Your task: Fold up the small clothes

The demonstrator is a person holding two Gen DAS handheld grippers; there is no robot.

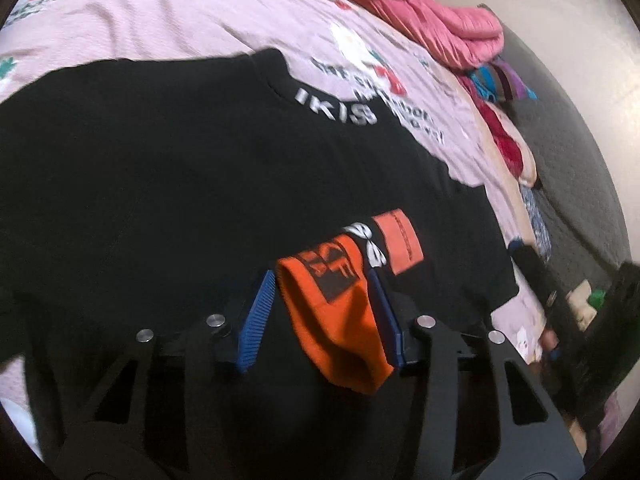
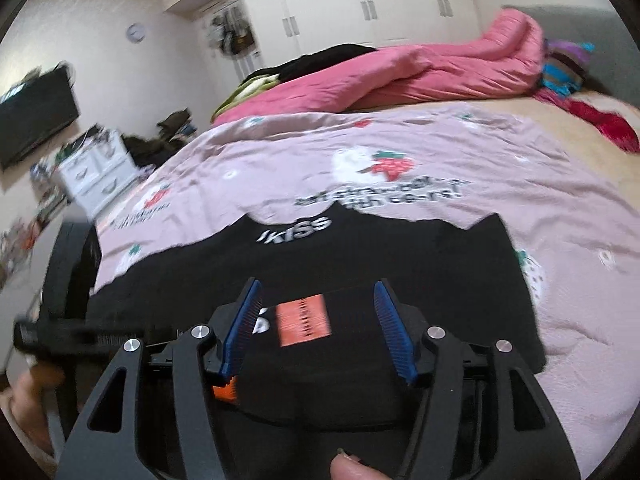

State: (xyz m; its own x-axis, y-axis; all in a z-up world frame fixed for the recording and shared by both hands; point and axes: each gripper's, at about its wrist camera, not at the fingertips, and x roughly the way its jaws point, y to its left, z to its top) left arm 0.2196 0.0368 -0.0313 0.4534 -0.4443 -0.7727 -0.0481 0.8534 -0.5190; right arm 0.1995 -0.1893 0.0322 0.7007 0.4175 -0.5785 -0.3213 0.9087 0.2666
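Bedroom scene: pink sheet (image 2: pixel 440 152) with strawberry prints covers the bed, rumpled pink duvet (image 2: pixel 420 72) heaped at the far side, white wardrobes (image 2: pixel 340 4) behind it, wall TV (image 2: pixel 36 116) at left of the right wrist view.

Black tee (image 1: pixel 180 168) lies spread on the sheet, neckline with white lettering toward the far side. It fills most of the left wrist view and the middle of the right one.

Left gripper (image 1: pixel 324 284): jaws partly open, blue pads either side of an orange fabric piece (image 1: pixel 340 312) with a black print. Right-hand pad lies against the fabric edge; left-hand pad stands clear of it with a gap. Not clamped as far as I can see. The orange piece sits on top of the black tee, near its lower edge. Just beyond it, a lighter orange patch (image 1: pixel 400 246) and small white marks on the tee.

Right gripper (image 2: pixel 320 316): jaws about half open, nothing pinched. Between the pads, black fabric with the orange patch (image 2: pixel 304 320) on it; neither pad touches the patch. A bit of orange shows under the left-hand pad base.

Fingertip (image 2: pixel 352 470) visible at the bottom edge of the right view. Both views are motion-blurred, so fine contact is hard to judge.
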